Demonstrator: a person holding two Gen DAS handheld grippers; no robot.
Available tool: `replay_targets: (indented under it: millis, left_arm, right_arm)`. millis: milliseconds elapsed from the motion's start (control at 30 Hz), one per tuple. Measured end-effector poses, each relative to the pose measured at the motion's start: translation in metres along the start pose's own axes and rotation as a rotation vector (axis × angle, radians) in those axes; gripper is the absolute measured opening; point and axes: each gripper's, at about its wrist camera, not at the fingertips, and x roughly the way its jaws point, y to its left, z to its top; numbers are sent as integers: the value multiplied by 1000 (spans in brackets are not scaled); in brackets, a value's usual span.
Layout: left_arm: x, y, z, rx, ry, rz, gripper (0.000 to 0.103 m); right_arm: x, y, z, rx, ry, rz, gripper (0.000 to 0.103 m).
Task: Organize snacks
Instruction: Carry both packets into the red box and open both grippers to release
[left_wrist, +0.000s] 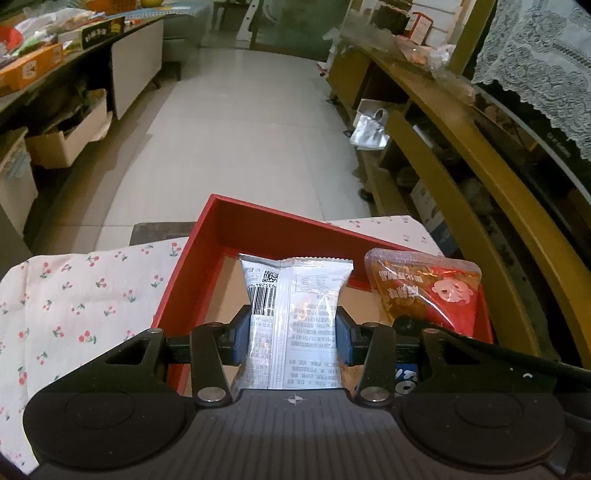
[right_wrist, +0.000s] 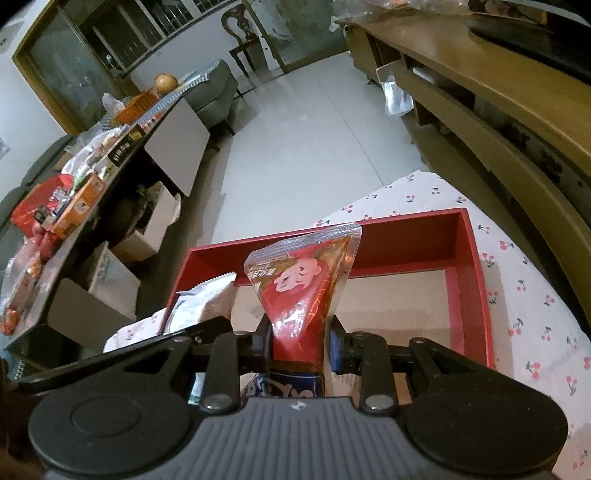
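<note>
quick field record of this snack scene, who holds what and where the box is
left gripper: shut on silver snack packet
right gripper: shut on red snack pouch
red box: open, brown floor bare where visible
both packets: held above the box
surface: cherry-print cloth under box
background: cluttered side table, tiled floor

My silver-white packet (left_wrist: 295, 306) bears black print, my other pouch (right_wrist: 303, 291) is red with a pink cartoon face, above the red tray (right_wrist: 469, 280) on the white cherry-print cloth (left_wrist: 74, 295).
</note>
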Motion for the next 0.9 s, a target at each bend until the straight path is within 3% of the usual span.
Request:
replay_targets:
  millis: [467, 900]
  left_arm:
    - [50, 19, -2, -13, 44, 27, 49]
    - [49, 18, -3, -23, 54, 30, 55]
  right_arm:
    - [59, -5, -1, -35, 63, -49, 37]
    - [59, -8, 2, -59, 75, -112, 46]
